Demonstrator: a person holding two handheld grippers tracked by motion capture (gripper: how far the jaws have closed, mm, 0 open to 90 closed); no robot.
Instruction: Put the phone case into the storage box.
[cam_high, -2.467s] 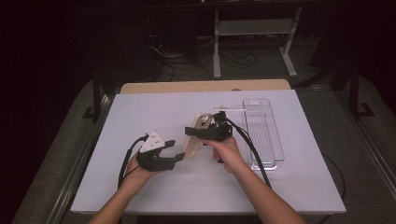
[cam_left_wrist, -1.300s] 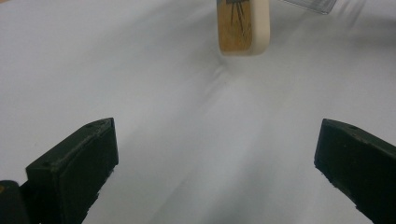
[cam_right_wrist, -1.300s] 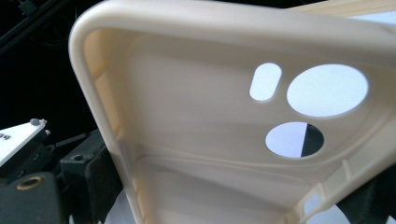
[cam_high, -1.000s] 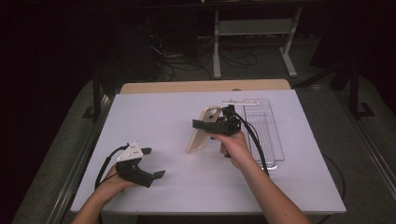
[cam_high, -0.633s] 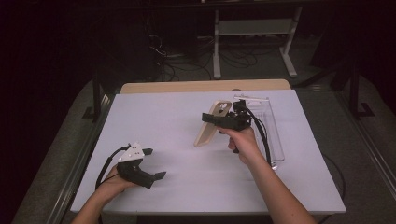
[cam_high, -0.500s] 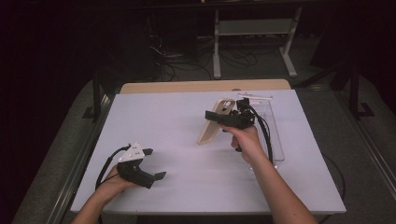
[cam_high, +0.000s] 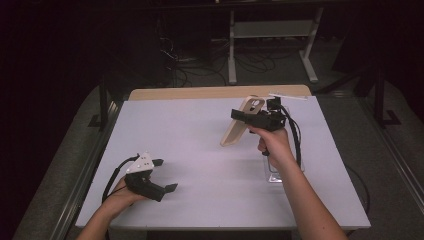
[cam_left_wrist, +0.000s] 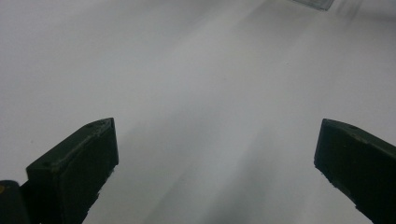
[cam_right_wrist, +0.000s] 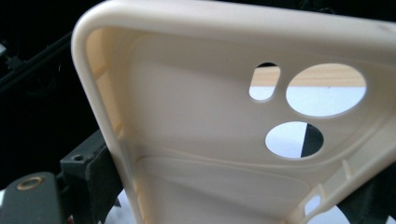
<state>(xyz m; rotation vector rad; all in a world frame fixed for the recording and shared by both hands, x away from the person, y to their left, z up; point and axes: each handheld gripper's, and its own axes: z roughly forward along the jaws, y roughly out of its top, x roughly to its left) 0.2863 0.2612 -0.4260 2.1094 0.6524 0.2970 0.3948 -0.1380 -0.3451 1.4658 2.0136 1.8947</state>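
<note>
High view
Surface: a white table (cam_high: 200, 150) is seen across the middle of the frame, with a bare wooden strip (cam_high: 200, 93) along its far edge.
Room: a dark background is seen in the upper part of the frame, with a pale metal stand (cam_high: 272, 35) and loose cables on the floor.
Tray: a clear plastic tray (cam_high: 276, 174) lies right of centre, partly covered by the right hand.
Right gripper (cam_high: 239, 116): it is held above the table at upper centre-right, and a beige phone case (cam_high: 242, 121) is clamped between its jaws.
Phone case: it is tilted, camera end up and away, with its lower end close to the table; contact cannot be told.
Left gripper (cam_high: 165, 175): it is held low at lower left, well apart from the case, with its jaws spread and nothing between them.

Left gripper view
Surface: plain white tabletop (cam_left_wrist: 196, 93) is seen between the two black jaws.
Jaws: they are set wide apart at the lower corners and nothing is gripped.

Right gripper view
Phone case (cam_right_wrist: 201, 154): its hollow inner side is shown, with three camera cut-outs at upper right.
Jaws: the case's left edge is pressed by the jaw at lower left; the other jaw is seen at lower right against the opposite rim.
Room: darkness is seen at upper left.
</note>
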